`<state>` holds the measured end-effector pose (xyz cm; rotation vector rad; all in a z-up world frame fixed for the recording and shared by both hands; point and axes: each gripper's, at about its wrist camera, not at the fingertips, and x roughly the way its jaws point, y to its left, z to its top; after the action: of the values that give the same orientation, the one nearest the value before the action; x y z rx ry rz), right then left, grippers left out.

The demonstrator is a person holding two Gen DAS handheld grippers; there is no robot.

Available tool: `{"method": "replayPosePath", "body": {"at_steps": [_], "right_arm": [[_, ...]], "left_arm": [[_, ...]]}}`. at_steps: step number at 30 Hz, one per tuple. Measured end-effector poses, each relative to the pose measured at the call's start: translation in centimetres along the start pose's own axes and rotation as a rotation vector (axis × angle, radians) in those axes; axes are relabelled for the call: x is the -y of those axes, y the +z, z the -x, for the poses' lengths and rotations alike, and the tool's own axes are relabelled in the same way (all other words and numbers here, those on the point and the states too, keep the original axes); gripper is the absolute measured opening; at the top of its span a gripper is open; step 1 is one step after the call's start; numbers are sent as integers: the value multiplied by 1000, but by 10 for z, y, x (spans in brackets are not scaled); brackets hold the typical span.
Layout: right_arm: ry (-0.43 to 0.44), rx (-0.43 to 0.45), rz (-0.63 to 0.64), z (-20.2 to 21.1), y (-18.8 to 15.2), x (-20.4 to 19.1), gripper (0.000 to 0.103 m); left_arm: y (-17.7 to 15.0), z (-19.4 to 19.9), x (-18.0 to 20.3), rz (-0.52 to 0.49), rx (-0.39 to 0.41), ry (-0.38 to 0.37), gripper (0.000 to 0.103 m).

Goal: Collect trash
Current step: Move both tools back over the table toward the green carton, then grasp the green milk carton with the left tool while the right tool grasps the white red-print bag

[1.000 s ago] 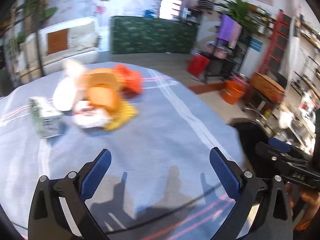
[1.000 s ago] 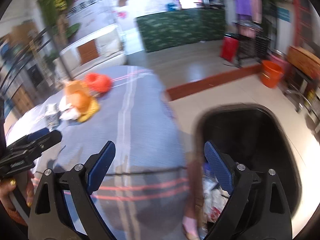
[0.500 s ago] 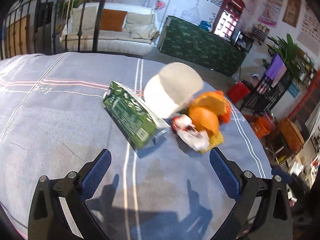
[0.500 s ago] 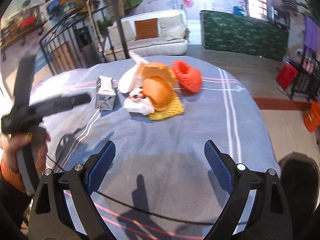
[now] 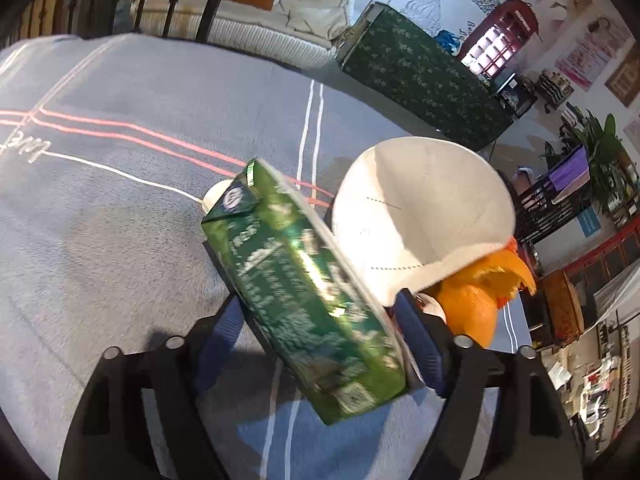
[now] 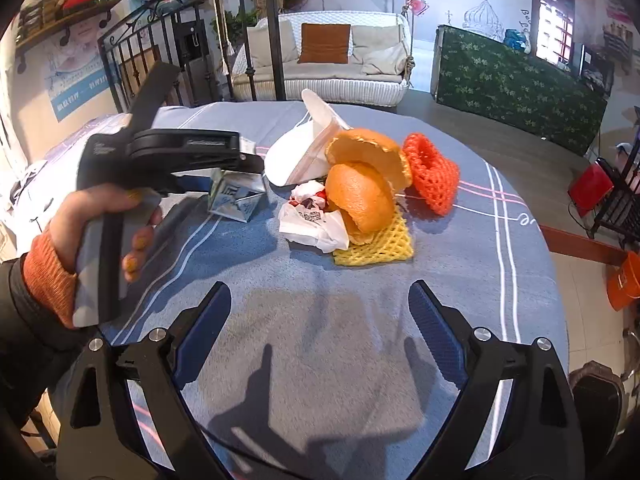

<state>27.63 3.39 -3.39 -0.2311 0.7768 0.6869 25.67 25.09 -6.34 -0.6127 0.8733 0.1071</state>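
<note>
- Two grippers work over a round counter (image 6: pixel 460 280) covered with a blue-grey cloth with white and pink stripes.
- The left gripper (image 5: pixel 320 332) has its blue pads on either side of a green drink carton (image 5: pixel 304 300); its jaws have just been closing, and the carton lies between them, tilted, cap end pointing away. Whether the pads already press on its sides I cannot tell for sure: the right pad sits against the carton's edge, the left pad just beside it.
- In the right wrist view the same carton (image 6: pixel 236 196) shows its silvery end under the left gripper (image 6: pixel 224 168), held by a hand (image 6: pixel 104 232) with an orange cuff.
- The right gripper (image 6: pixel 320 328) hovers with jaws wide apart and nothing between them, short of the trash heap.
- The heap lies near the counter's middle: a white paper cone (image 6: pixel 304 148), orange peel (image 6: pixel 364 184), a crumpled white wrapper (image 6: pixel 312 220), a yellow foam net (image 6: pixel 376 248) beneath the peel, and a red foam net (image 6: pixel 432 176) just right of it.
- From the left wrist view the white cone (image 5: pixel 420 216) stands just behind the carton, with peel (image 5: pixel 476 300) to its right.
</note>
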Motion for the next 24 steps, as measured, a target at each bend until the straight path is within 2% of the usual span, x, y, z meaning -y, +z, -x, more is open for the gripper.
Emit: {"method": "replayPosePath", "body": {"at_steps": [5,7,10,13,19,22,24], "right_arm": [[1,-23,34,-16,11,-9,89],[3,-31,59,-23,17,-15,89],[1,-37,118,-36,27,-26,85],[-2,-59,158,-54,34,-33,76],[-45,-109,184,-94,48,-35,68],[-81,-130,189,-106,50,-34,56],[-99,-134,191,-110,51,-34,32]], "left_arm": [[-1,1,-3,-3,-2,-10,72],[-3,3,-5,-4,6,-14,68],[-4,9,-12,18,17,-30,60],[-9,16,-16,29,25,-37,52],[-16,17,-15,-9,31,-19,51],[-12,10,-13,-2,-2,-18,55],[-9,7,-11,-16,-10,-22,61]]}}
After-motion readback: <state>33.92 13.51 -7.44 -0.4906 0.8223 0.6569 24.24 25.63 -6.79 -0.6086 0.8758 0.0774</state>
